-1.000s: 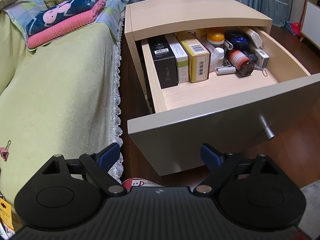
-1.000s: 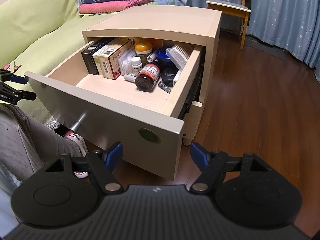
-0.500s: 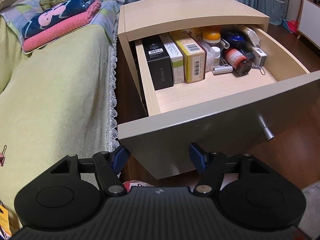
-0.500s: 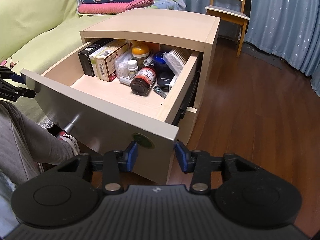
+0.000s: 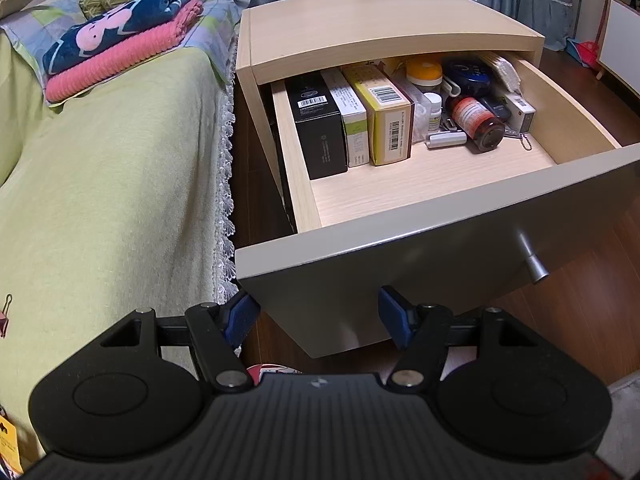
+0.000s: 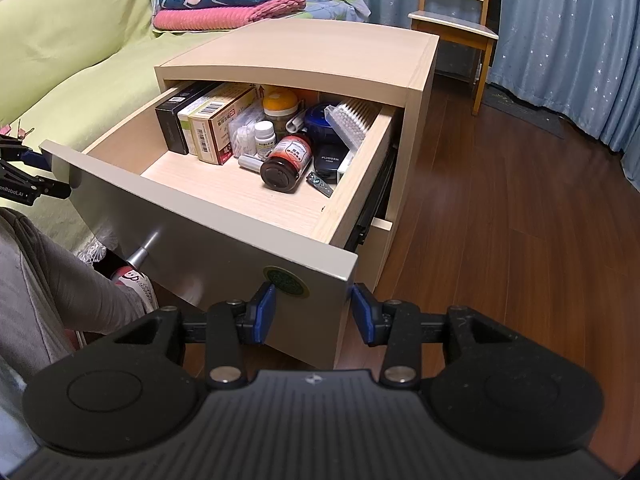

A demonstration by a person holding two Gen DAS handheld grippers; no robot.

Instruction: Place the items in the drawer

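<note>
The wooden nightstand's drawer (image 5: 440, 248) stands pulled out, with a metal knob (image 5: 530, 264) on its grey front. Inside are a black box (image 5: 320, 128), a yellow box (image 5: 384, 120), a brown jar (image 5: 478, 124) lying on its side, small bottles and other bits. My left gripper (image 5: 317, 316) is open and empty, close to the lower left corner of the drawer front. My right gripper (image 6: 313, 316) is open with a narrow gap and holds nothing. Its fingers straddle the front's lower right corner (image 6: 344, 280). Whether either gripper touches the panel is unclear.
A green-covered bed (image 5: 100, 180) runs along the nightstand's left, with folded blankets (image 5: 120, 48) on it. A person's grey-trousered leg (image 6: 40, 280) and a slipper (image 6: 134, 280) are below the drawer front. A wooden chair (image 6: 452, 28) stands behind on dark wood floor (image 6: 500, 220).
Both grippers narrowed their fingers and moved up to the drawer front's lower corners. The right one closed further than the left.
</note>
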